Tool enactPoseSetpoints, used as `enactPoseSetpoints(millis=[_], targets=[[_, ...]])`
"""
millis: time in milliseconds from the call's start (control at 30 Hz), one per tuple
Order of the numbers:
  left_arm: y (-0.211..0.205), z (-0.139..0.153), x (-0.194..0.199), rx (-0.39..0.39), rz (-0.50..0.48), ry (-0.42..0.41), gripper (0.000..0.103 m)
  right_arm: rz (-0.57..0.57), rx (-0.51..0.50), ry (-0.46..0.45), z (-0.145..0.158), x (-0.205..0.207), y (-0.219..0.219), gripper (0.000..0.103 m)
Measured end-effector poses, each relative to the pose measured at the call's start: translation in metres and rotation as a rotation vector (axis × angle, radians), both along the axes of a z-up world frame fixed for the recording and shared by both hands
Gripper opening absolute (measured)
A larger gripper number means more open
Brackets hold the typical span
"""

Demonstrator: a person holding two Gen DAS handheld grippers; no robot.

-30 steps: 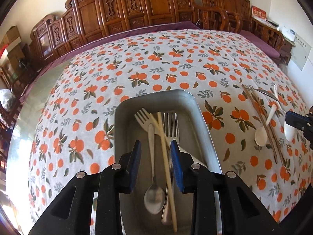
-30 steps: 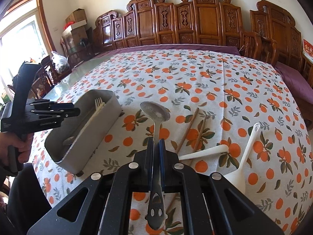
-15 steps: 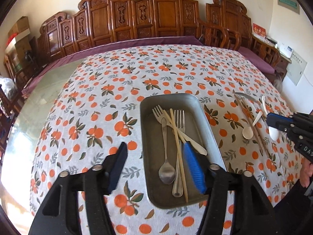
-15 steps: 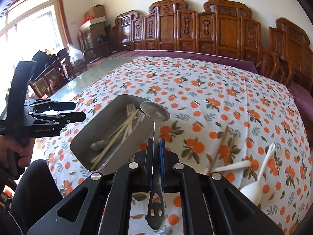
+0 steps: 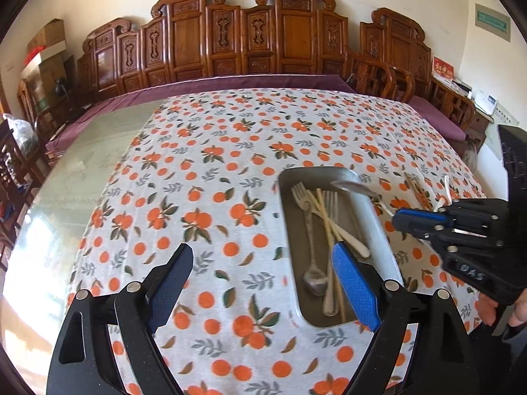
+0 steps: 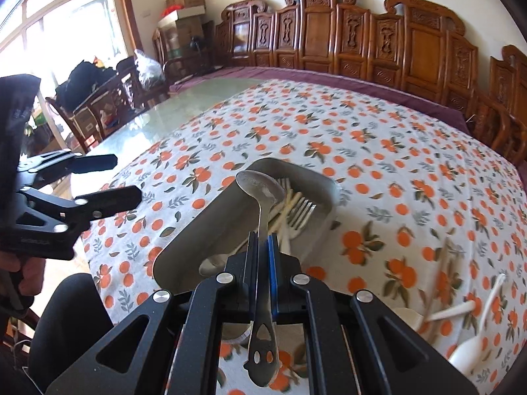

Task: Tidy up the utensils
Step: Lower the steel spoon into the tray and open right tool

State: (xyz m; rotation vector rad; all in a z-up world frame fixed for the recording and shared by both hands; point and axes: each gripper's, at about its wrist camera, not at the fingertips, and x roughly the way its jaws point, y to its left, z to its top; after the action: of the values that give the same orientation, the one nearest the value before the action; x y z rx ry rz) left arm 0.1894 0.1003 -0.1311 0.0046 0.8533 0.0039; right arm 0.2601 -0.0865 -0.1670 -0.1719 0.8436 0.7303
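The bench (image 5: pixel 230 138), under an orange-print cloth (image 6: pixel 378 151), fills both views. A metal tray (image 5: pixel 378 230) sits right of centre in the left wrist view, holding forks (image 5: pixel 331 197), a spoon (image 5: pixel 313 283) and chopsticks (image 5: pixel 324 217). The left gripper (image 5: pixel 260 283), at lower centre, has just been opening its jaws; they stand wide with nothing between them. The right gripper (image 6: pixel 263 253) has its jaws clamped narrow on a steel spoon (image 6: pixel 262 189), whose bowl hangs over the tray's near rim. White plastic spoons (image 6: pixel 467 349) lie on the cloth at lower right.
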Motion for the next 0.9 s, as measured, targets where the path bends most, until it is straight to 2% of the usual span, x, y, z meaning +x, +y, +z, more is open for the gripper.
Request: enactPoseSetpoints(millis=[433, 767, 900], targets=[[0.033, -0.003, -0.002, -0.022, 0.041, 0.007, 0.083, -0.023, -0.144, 0.080, -0.041, 0.030, 0.055, 0.007], [0.035, -0.005, -0.006, -0.025, 0.043, 0.010, 0.083, -0.054, -0.185, 0.130, -0.058, 0.038, 0.072, 0.008], [0.035, -0.005, -0.008, -0.027, 0.044, 0.011, 0.083, -0.066, -0.169, 0.167, -0.062, 0.040, 0.074, 0.008]])
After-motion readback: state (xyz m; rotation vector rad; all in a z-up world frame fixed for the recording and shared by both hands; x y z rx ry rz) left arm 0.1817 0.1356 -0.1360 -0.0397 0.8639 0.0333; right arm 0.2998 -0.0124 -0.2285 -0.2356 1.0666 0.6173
